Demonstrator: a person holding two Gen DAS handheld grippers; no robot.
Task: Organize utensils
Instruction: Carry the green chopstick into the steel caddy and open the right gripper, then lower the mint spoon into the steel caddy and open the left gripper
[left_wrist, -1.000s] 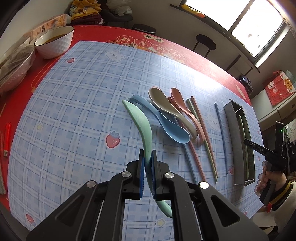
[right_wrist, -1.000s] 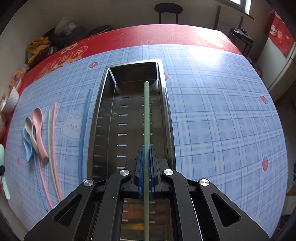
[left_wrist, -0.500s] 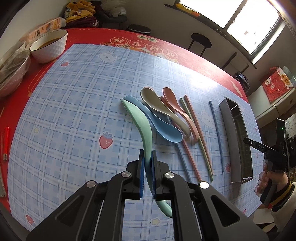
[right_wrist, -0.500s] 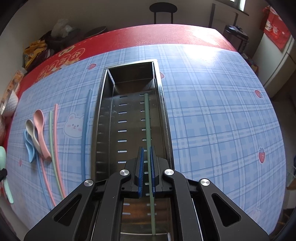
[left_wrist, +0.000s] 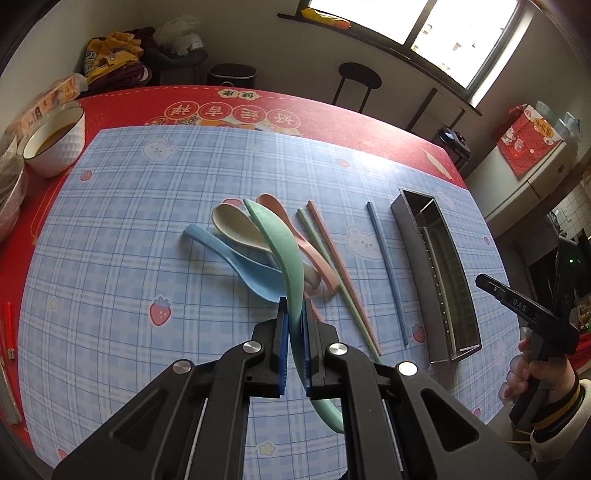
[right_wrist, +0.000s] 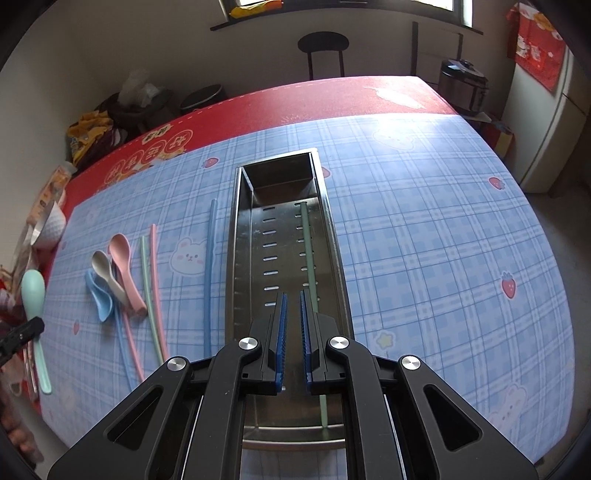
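We see the left tongs (left_wrist: 294, 338) closed on the handle of the mint green spoon (left_wrist: 282, 251), which is lifted off the surface (left_wrist: 110, 229) with its bowl pointing away over the other spoons. Below it lie the blue spoon (left_wrist: 242, 264), the beige spoon (left_wrist: 236, 229) and the pink spoon (left_wrist: 295, 236), overlapping one another. Just beside them lie a green chopstick (left_wrist: 334, 271) and a pink chopstick (left_wrist: 338, 264), and a blue chopstick (left_wrist: 386, 264) lies between these and the metal tray (left_wrist: 410, 236). The right tongs (right_wrist: 292, 339) hang over the near end of the tray (right_wrist: 240, 236), parted by a narrow gap and holding nothing. A green chopstick (right_wrist: 308, 254) rests lengthwise on the tray floor along its right side, passing just right of the tongs
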